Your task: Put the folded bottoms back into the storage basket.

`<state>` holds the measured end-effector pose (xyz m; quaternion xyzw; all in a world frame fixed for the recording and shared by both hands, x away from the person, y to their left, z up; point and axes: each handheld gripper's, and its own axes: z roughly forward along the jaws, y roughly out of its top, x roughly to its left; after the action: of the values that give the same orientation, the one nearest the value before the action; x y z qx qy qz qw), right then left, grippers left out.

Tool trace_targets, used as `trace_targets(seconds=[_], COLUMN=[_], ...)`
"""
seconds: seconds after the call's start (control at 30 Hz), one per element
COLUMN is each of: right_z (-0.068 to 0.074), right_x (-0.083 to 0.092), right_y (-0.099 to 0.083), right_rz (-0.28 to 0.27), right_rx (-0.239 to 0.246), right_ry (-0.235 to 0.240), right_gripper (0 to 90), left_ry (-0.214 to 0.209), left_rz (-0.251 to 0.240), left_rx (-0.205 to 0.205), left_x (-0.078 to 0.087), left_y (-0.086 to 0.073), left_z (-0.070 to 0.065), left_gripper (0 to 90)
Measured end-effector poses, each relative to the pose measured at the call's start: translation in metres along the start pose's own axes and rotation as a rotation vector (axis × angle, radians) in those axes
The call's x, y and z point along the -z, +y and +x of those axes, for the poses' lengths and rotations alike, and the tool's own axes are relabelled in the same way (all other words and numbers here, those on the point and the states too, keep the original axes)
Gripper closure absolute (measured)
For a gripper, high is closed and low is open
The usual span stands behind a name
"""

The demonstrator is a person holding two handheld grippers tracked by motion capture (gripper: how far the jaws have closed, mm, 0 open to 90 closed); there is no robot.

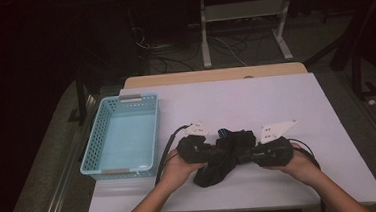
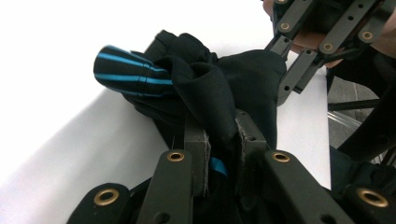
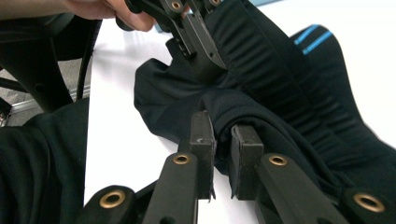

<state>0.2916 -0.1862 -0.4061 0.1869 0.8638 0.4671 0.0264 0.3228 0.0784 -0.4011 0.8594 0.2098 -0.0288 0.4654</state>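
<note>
Black garment [image 1: 227, 156] mid-table | both tongs clamped | basket [image 1: 94, 142] at left edge

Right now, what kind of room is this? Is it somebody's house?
Probably not a house; it looks like a lab or workshop. A plain white table stands on a grey floor, loose cables tangle behind it near a metal rack, and a person works a black sock with hand-held grippers.

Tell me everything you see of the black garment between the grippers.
The black garment is soft knit cloth, bunched and crumpled, with a ribbed band and bright blue stripes at one rolled end. It lies on the white table near its front edge. The left gripper and right gripper each pinch a fold of it.
</note>
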Motion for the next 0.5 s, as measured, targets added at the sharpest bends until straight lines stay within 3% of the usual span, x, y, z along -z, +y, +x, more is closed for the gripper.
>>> trace_targets(seconds=[0.5], right_z=[-0.011], right_x=[0.009], right_y=[0.025], right_rz=[-0.079], right_rx=[0.007], right_ry=[-0.022], right_gripper=[81.0], left_ry=[-0.010], left_rz=[-0.016], left_rx=[-0.017], left_x=[0.016], left_y=[0.032], left_z=[0.020], left_gripper=[79.1])
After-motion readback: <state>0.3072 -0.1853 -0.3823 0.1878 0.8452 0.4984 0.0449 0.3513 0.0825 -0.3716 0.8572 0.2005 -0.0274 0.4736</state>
